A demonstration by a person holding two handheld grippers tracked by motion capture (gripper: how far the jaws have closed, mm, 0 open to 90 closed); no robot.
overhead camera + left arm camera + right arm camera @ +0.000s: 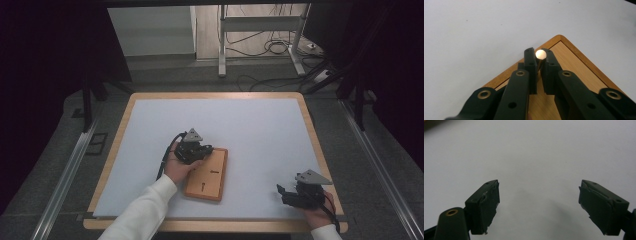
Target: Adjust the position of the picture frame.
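Metal pin (540, 54) pinched by left fingers (530, 65) over wooden board (574, 65), right fingers (485, 202) spread above white mat (250, 130).

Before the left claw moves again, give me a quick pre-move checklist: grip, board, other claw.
1. Left claw shut on the pin: ok, both pads press the shaft, its shiny end shows between the tips.
2. Pin straight in the grip: cannot tell, most of the shaft is hidden by the pads.
3. Board flat on the white mat: ok.
4. Left claw over the board: ok, it hangs above a corner of it.
5. Right claw open and holding nothing: ok, white mat between the pads.
6. Right claw clear of the board: ok, it sits apart near the table's front right corner.
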